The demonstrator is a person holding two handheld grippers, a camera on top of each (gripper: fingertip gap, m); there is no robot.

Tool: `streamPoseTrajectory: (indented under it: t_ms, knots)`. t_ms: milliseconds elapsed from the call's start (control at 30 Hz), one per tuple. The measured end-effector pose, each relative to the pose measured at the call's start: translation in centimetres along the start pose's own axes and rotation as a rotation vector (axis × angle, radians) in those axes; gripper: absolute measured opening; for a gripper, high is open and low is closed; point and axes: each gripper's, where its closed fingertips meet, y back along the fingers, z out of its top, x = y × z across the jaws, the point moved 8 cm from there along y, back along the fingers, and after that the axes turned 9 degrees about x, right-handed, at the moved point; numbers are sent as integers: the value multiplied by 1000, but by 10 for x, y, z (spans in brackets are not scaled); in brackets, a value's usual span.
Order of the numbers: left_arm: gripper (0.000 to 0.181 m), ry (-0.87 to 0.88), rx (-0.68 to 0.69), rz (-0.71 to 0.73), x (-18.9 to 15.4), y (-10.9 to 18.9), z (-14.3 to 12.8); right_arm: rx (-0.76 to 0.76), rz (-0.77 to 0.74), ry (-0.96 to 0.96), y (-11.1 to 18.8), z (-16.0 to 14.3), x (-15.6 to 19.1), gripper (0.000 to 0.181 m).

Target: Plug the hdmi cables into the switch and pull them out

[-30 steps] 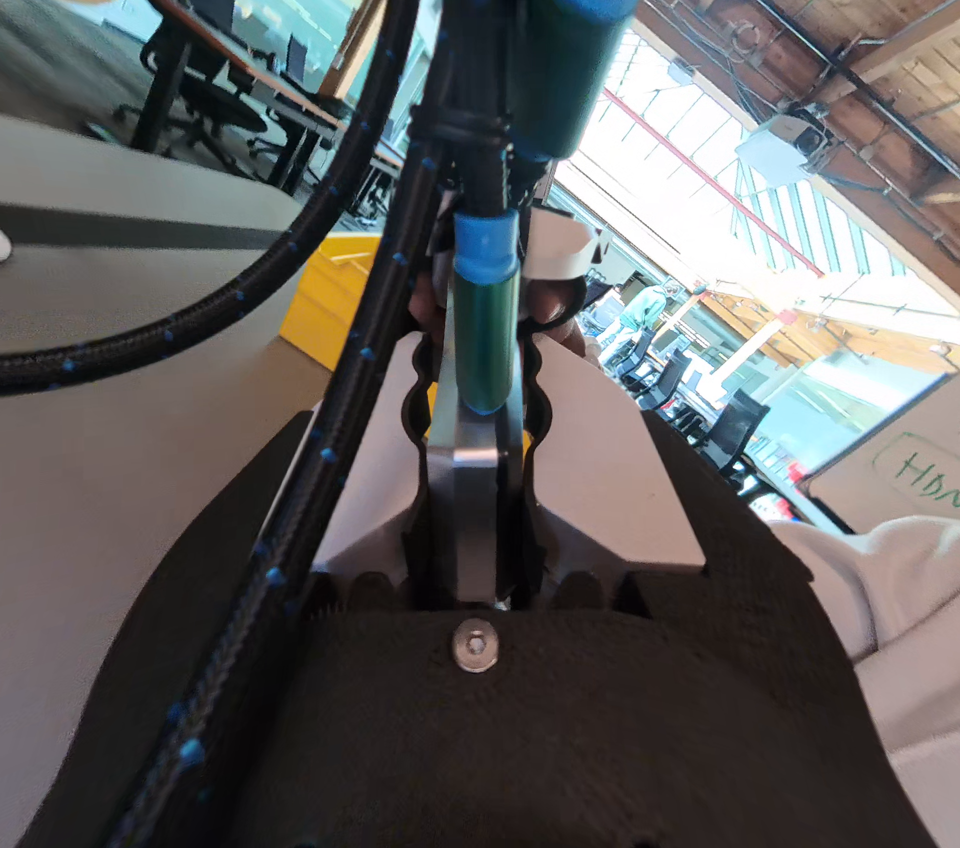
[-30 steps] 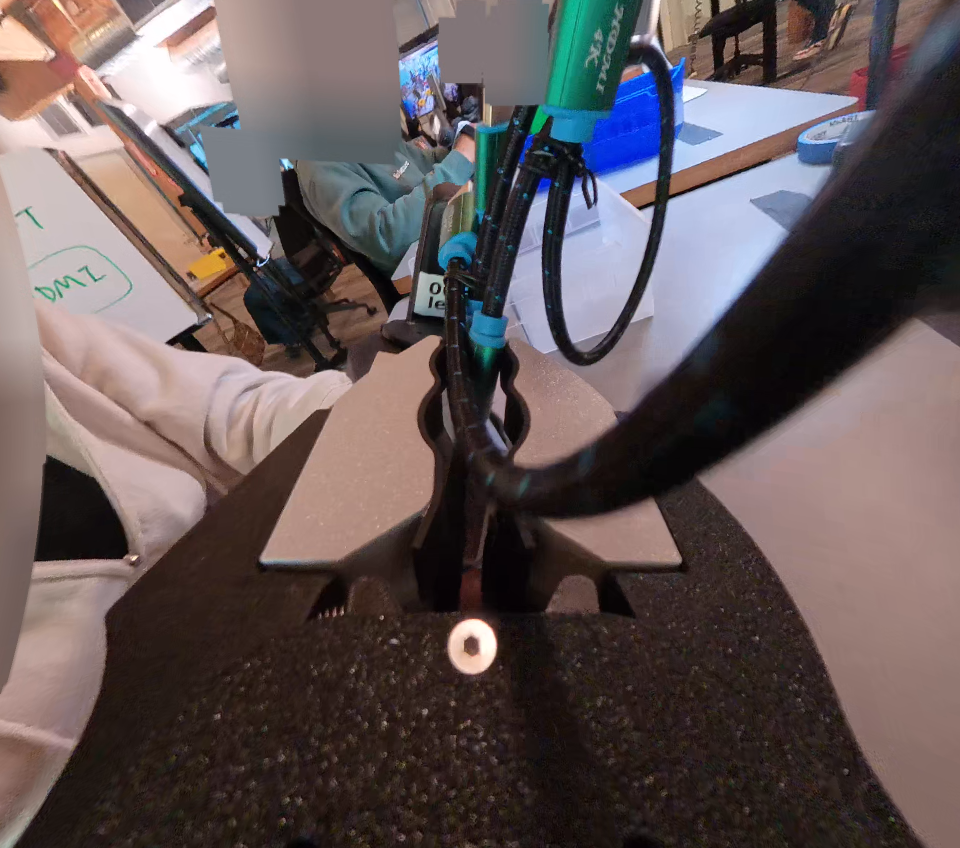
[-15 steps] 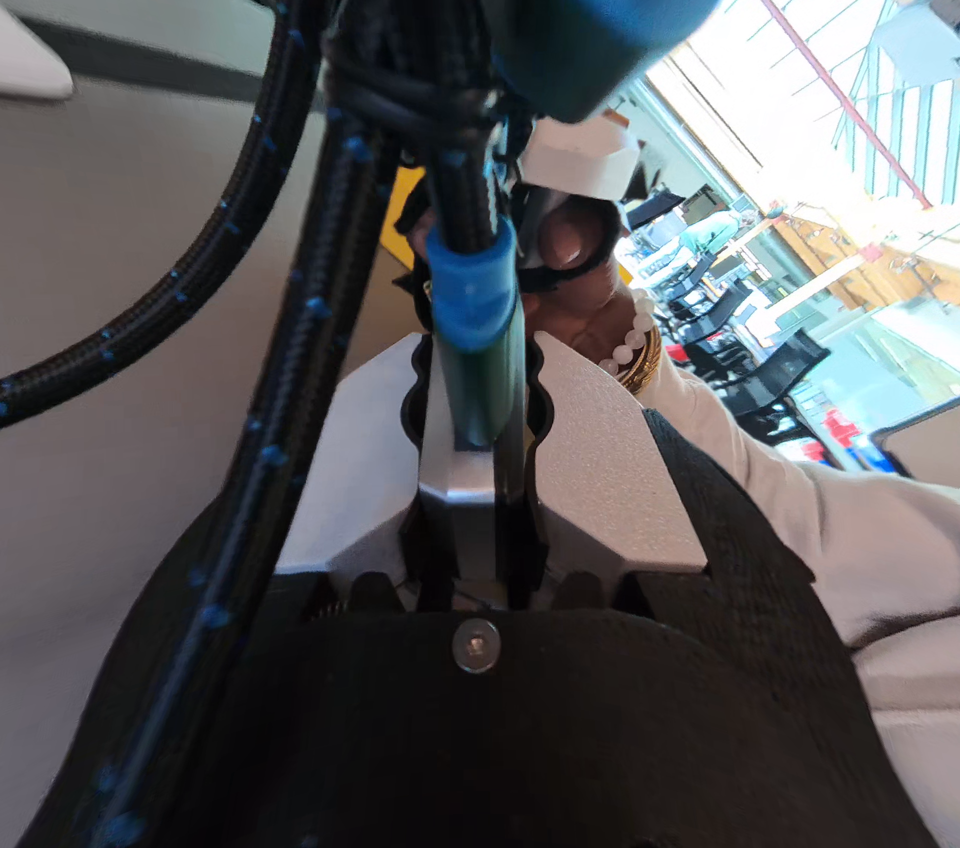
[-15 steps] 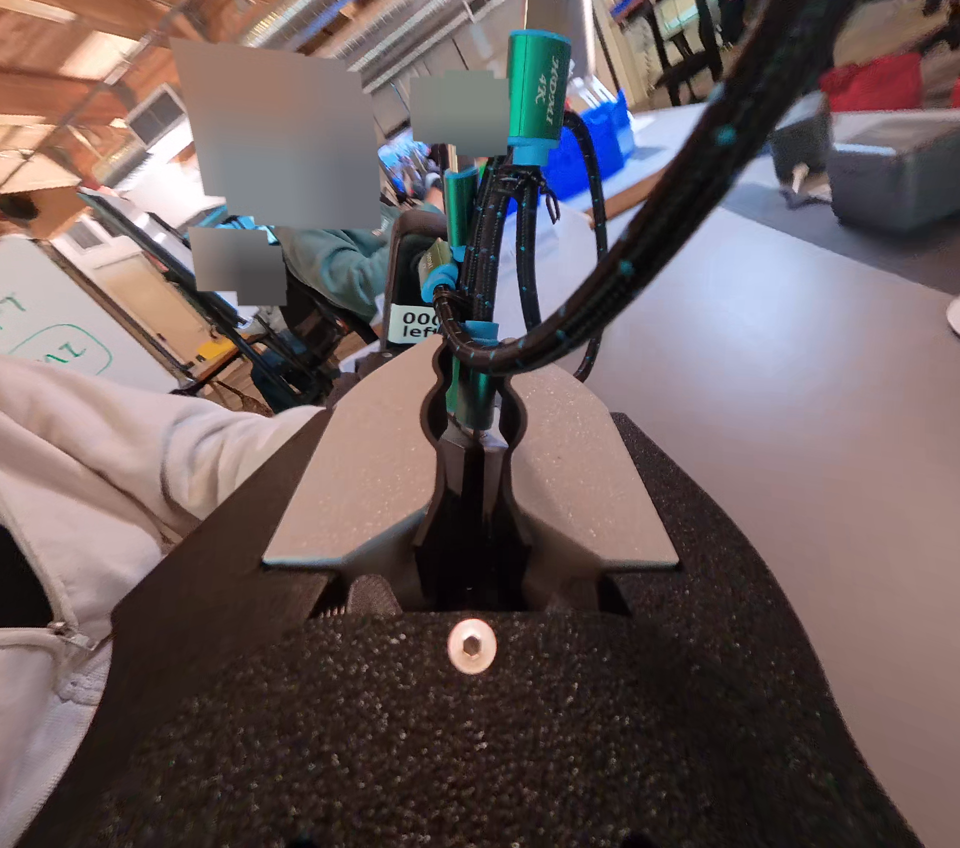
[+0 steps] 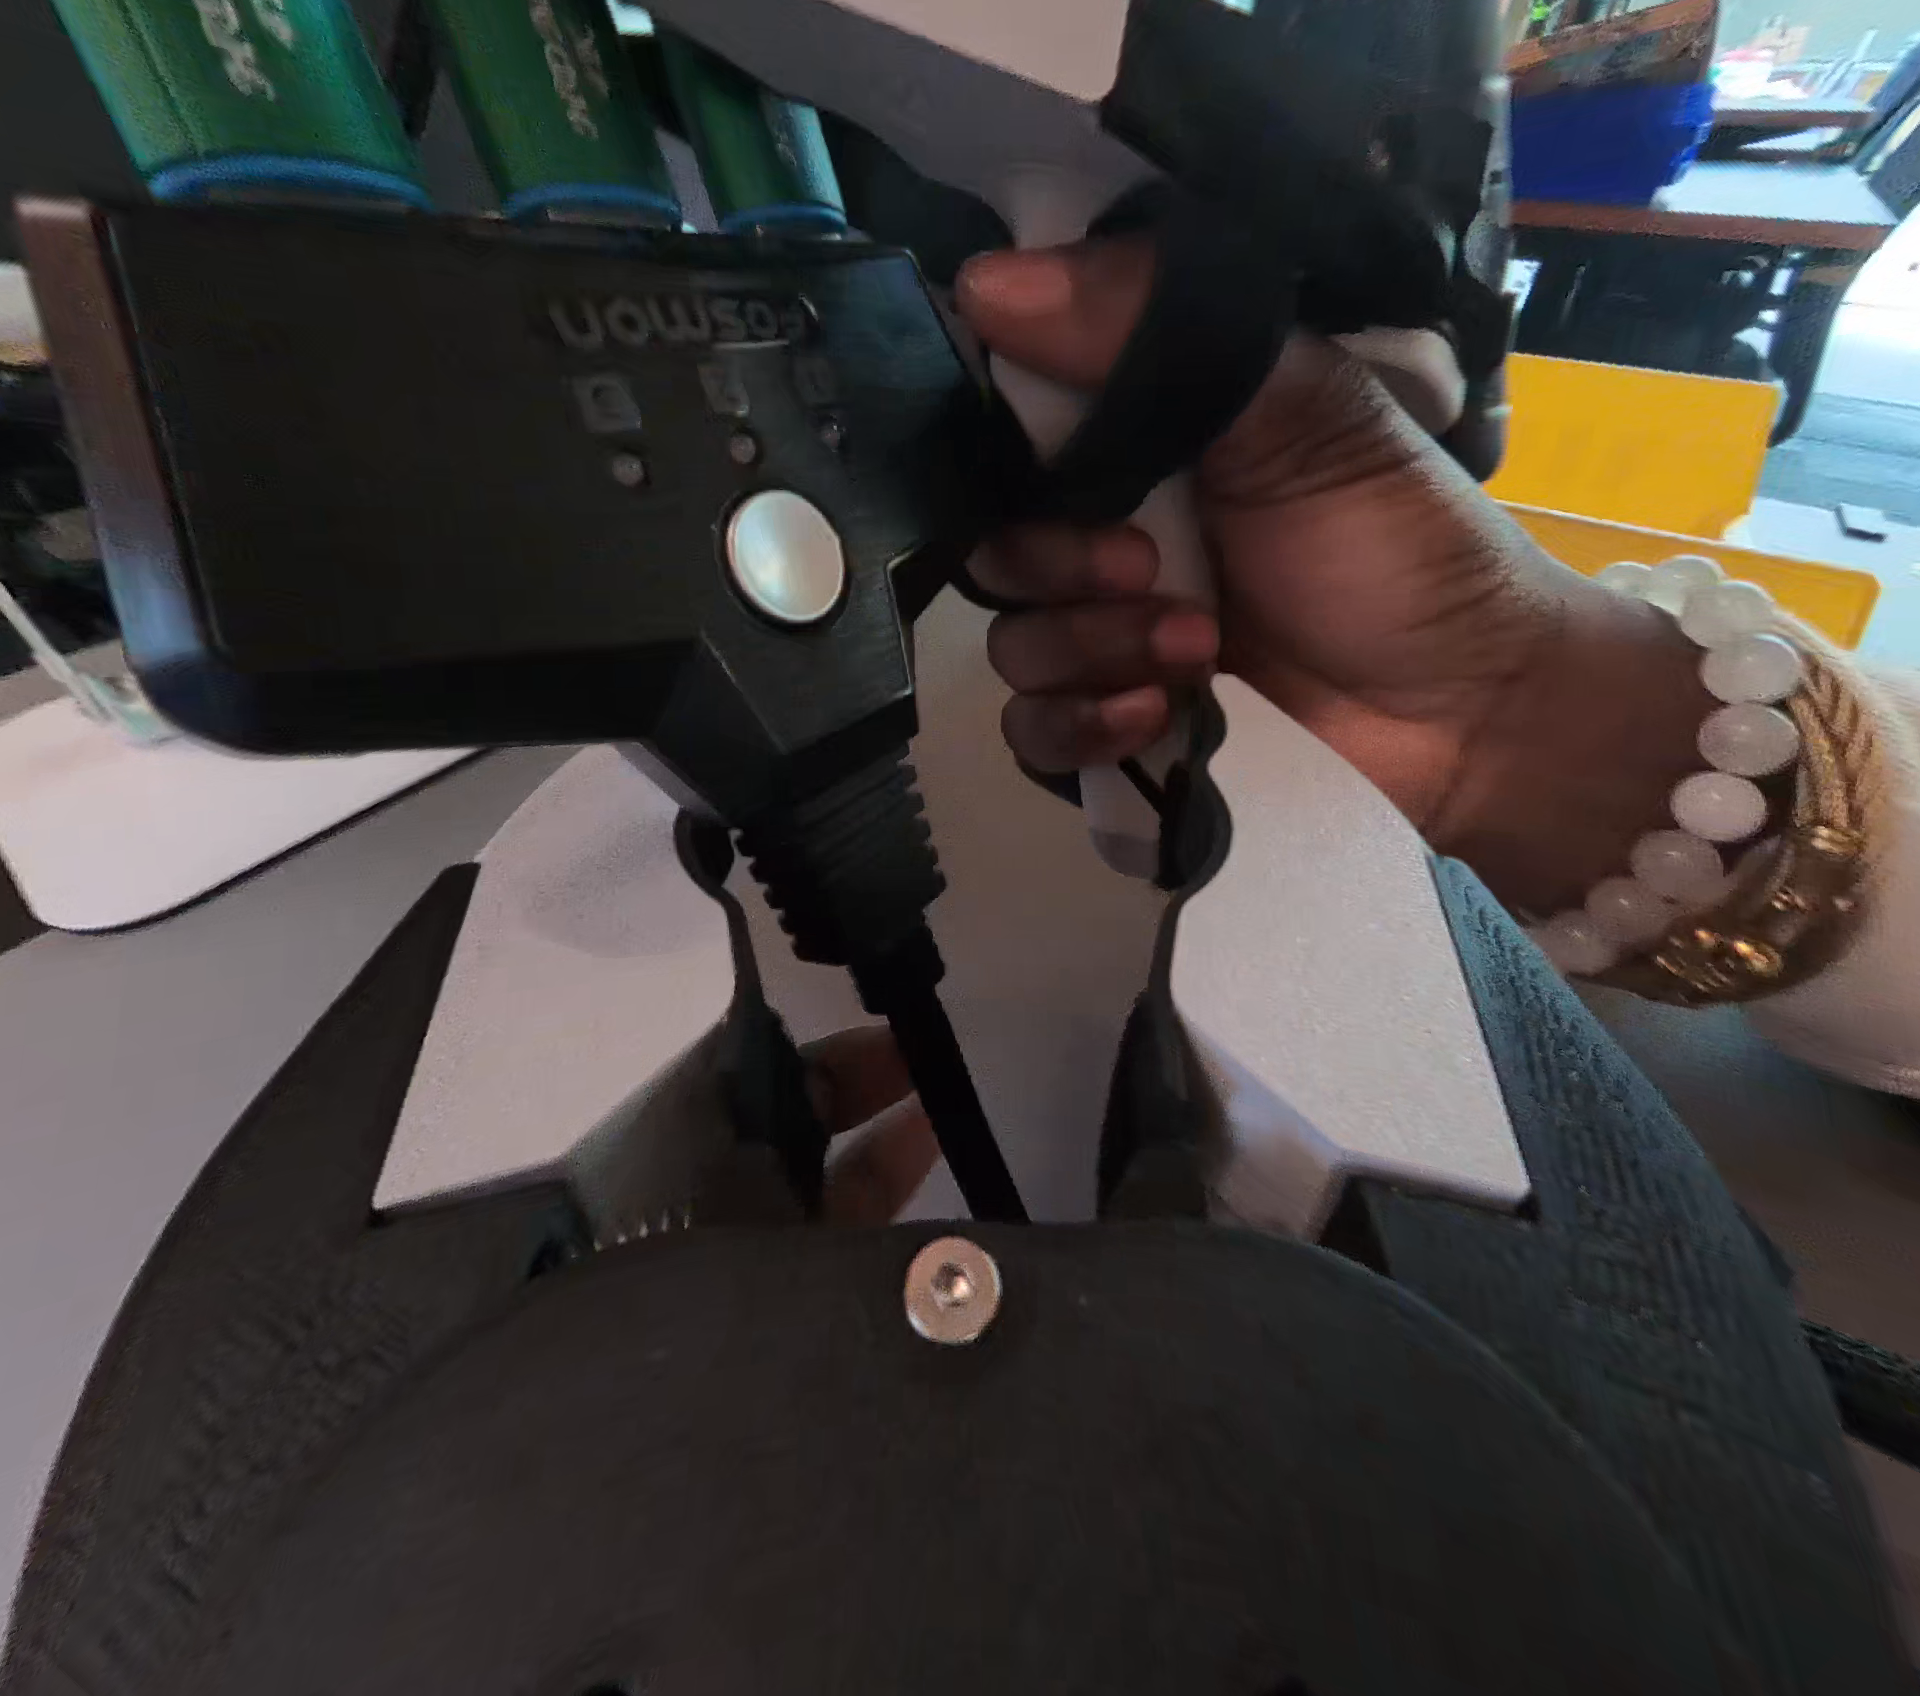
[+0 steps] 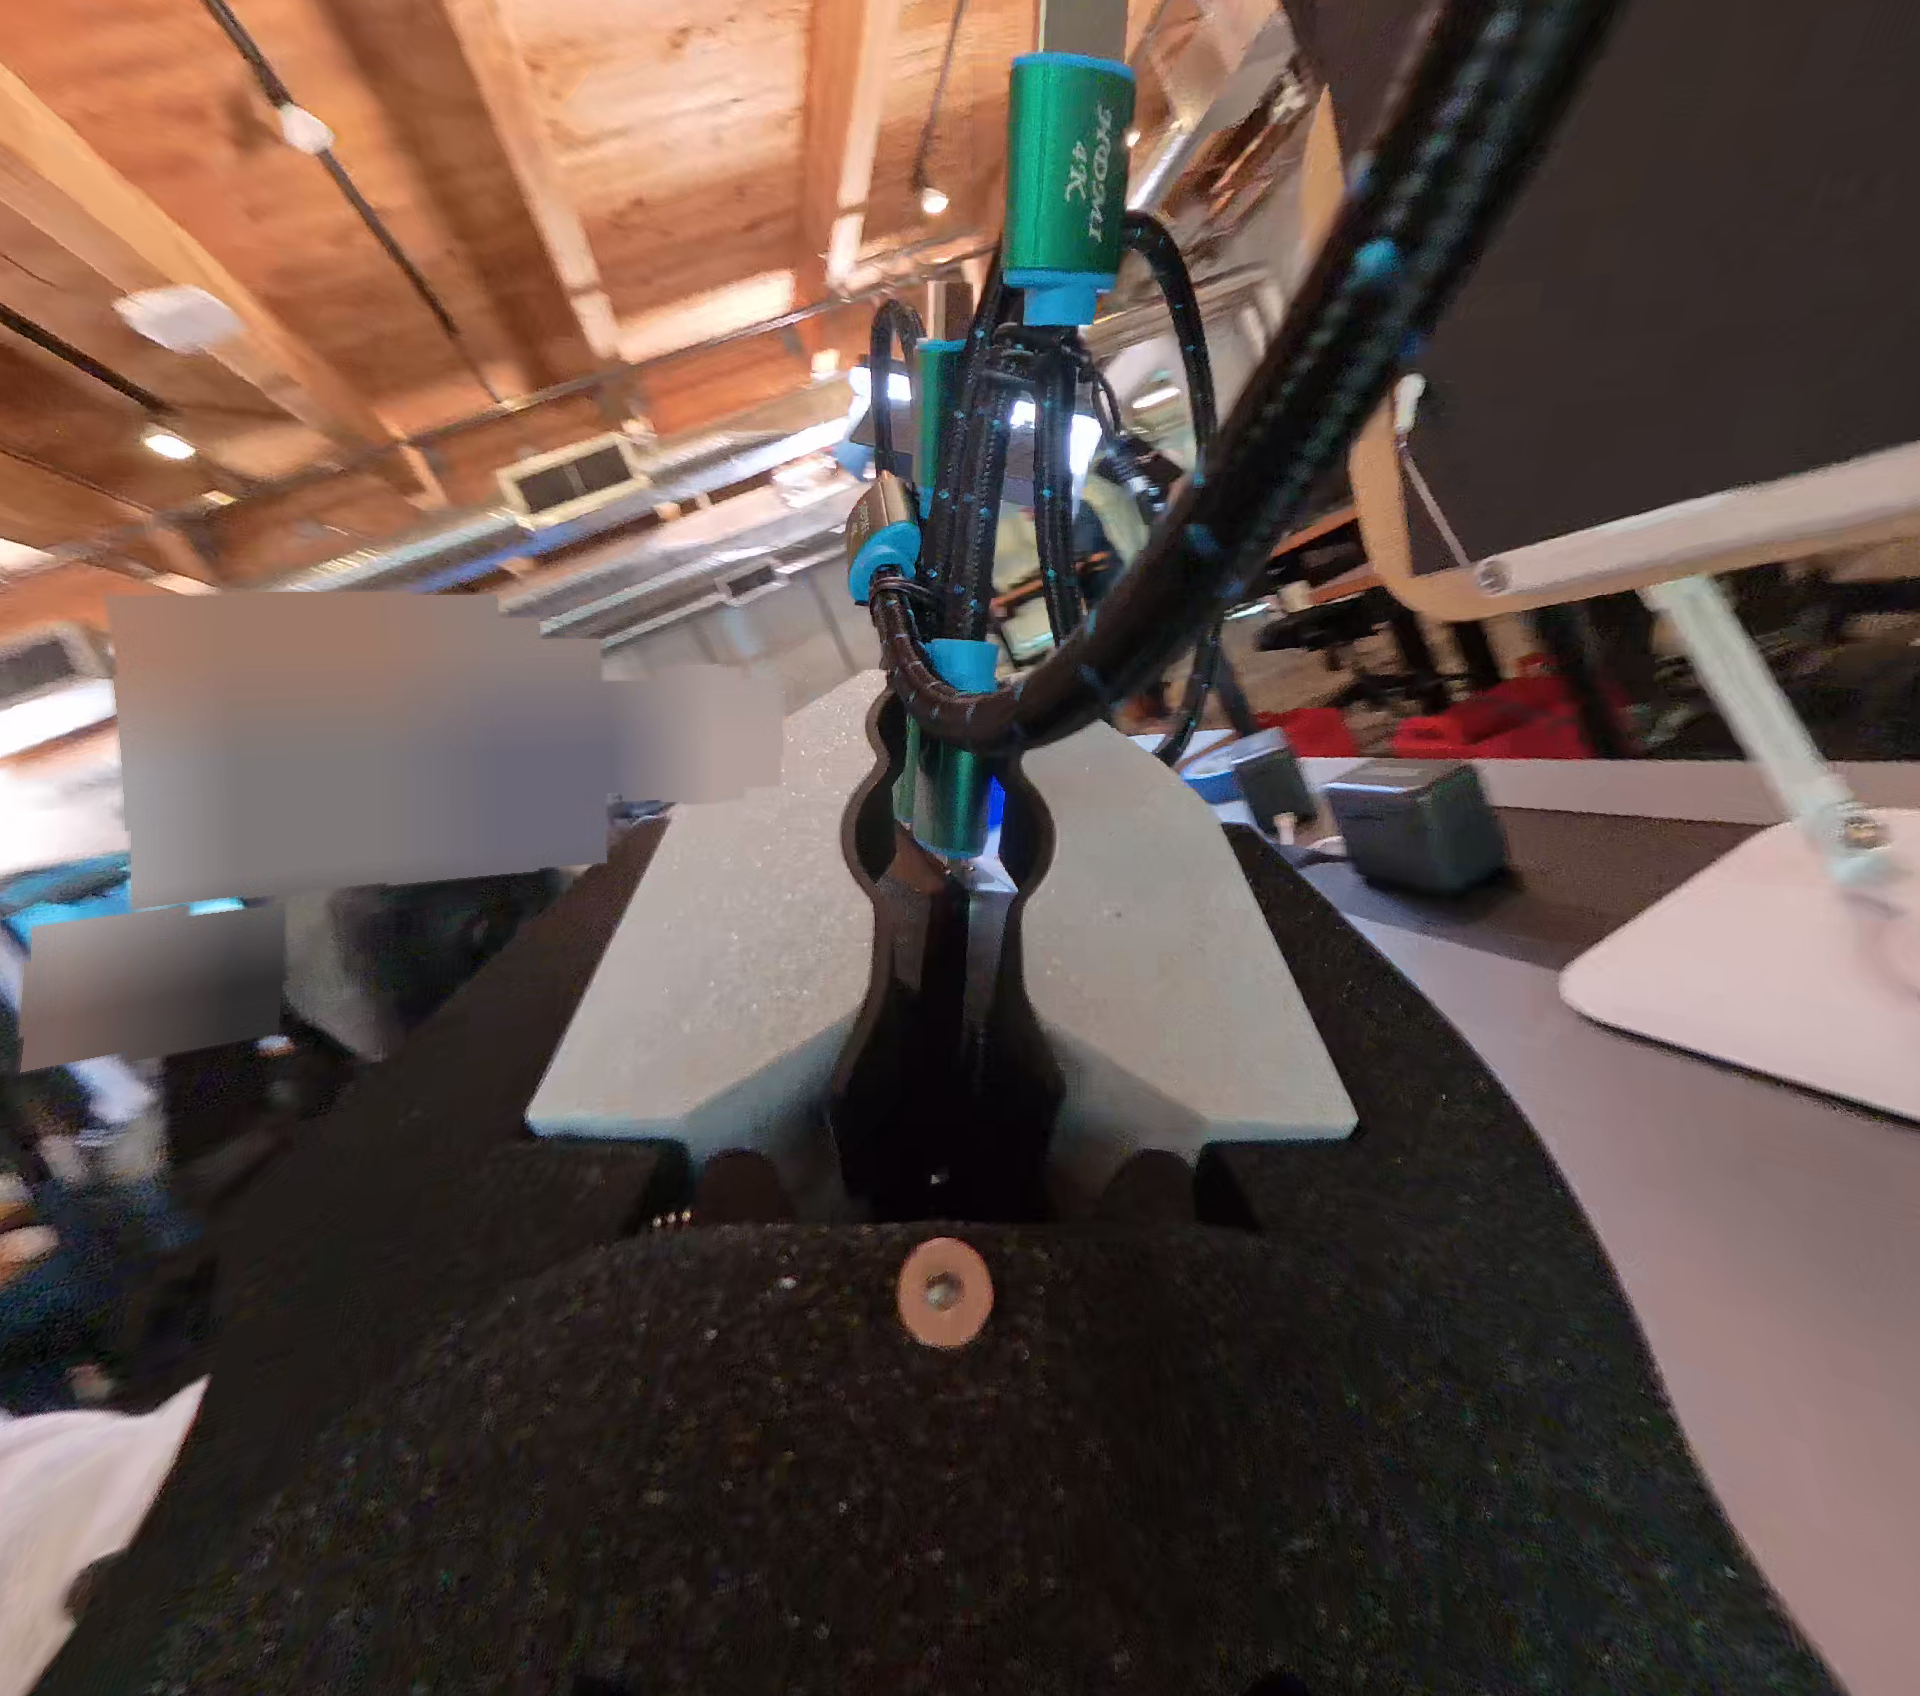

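switch (image 5: 499, 493) just ahead of the open left hand-held gripper (image 5: 940, 867); right hand-held gripper (image 6: 951, 773) clamps a green plug (image 6: 951, 805).

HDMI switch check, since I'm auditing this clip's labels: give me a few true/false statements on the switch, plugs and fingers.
1. Three green HDMI plugs sit in the black HDMI switch. True.
2. The left gripper clamps the switch's cable. False: its fingers stand open, and the cable passes between them.
3. The right gripper is shut on a green plug. True.
4. The switch's round button is red. False: it is silver.
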Motion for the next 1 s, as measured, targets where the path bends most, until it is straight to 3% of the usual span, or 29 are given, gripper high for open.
streamPoseTrajectory:
  t_ms: [133, 200, 333, 400, 433, 533, 633, 767, 1000]
  knots:
    - [93, -50, -24, -2, 1, 7, 8, -8, -103, 87, 0, 6, 12, 16]
    - [88, -93, -64, -7, 5, 12, 10, 1, -107, 77, -1, 9, 15, 16]
    - [79, -99, -19, 76, 10, 13, 8, 69, -175, 180, -6, 9, 22, 16]
    - [76, -125, 43, 189, 12, 12, 7, 86, -205, 215, -7, 8, 26, 16]
    - [60, -147, 68, 276, 16, 13, 6, 92, -226, 244, -8, 7, 29, 16]
    - [63, -130, 5, 419, 19, 18, 8, 2, -268, 318, -10, -2, 39, 16]
    - [69, -74, -72, 507, 21, 24, 12, -111, -210, 250, -13, -14, 51, 16]
    - [47, -43, -4, 451, 25, 22, 7, -112, -189, 238, -17, -21, 54, 17]
    - [43, -32, 30, 424, 32, 19, 0, -10, -228, 188, -13, -20, 31, 15]
